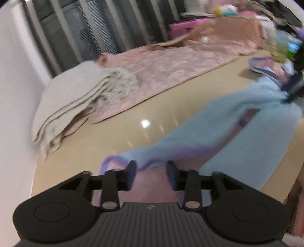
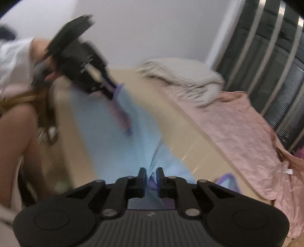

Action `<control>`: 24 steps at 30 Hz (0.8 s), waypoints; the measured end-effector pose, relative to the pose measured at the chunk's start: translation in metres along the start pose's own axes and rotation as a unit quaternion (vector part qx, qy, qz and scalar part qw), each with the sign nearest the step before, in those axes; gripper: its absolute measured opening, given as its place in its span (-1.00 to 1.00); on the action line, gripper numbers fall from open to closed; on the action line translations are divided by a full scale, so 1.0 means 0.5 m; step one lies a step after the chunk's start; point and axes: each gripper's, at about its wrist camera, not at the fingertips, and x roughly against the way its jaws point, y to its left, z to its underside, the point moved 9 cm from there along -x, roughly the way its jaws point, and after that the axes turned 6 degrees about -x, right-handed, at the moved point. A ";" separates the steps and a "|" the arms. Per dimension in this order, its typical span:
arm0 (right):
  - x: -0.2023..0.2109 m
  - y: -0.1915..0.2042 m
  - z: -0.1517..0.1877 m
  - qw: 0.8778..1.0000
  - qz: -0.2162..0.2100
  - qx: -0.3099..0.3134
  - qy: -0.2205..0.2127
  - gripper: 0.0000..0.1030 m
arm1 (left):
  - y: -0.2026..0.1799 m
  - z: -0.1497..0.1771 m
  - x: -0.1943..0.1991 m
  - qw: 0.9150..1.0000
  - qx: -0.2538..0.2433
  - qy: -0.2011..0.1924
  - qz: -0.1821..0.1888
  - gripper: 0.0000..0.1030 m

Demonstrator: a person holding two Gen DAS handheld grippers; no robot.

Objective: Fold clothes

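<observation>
Black left gripper stands parted, purple hem between its pads but not pinched. Right gripper clamps the purple trim of the light-blue garment, which stretches between both over the beige table, beside pink fabric

Domestic interior, most likely a living space in a home. Indicators: glossy beige bench set against a plain white wall; grey fringed blanket folded at the corner; pink quilted cover spread along the far edge; light blue garment laid across the middle; window with vertical bars behind; household clutter, blurred, at the far end.
</observation>
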 end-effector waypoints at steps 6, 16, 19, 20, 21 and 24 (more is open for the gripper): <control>0.053 -0.052 -0.042 0.997 0.005 -0.049 -0.053 -0.46 | 0.077 -0.012 0.019 0.998 0.049 0.011 -0.044 0.16; -0.010 -0.267 -0.023 0.976 0.126 -0.175 0.000 -0.39 | 0.112 -0.020 -0.077 0.992 0.091 0.069 -0.052 -0.87; -0.045 -0.289 0.007 0.970 0.122 -0.208 0.038 -0.36 | 0.130 0.003 -0.076 0.987 0.122 0.069 -0.074 -0.90; -0.056 -0.287 0.019 0.968 0.123 -0.212 0.049 -0.36 | 0.140 0.012 -0.073 0.984 0.141 0.072 -0.084 -0.90; -0.066 -0.283 0.032 0.967 0.125 -0.214 0.059 -0.39 | 0.147 0.019 -0.069 0.981 0.158 0.073 -0.091 -0.90; -0.086 -0.284 0.049 0.964 0.122 -0.226 0.064 -0.90 | 0.159 0.027 -0.050 0.973 0.185 0.075 -0.112 -0.63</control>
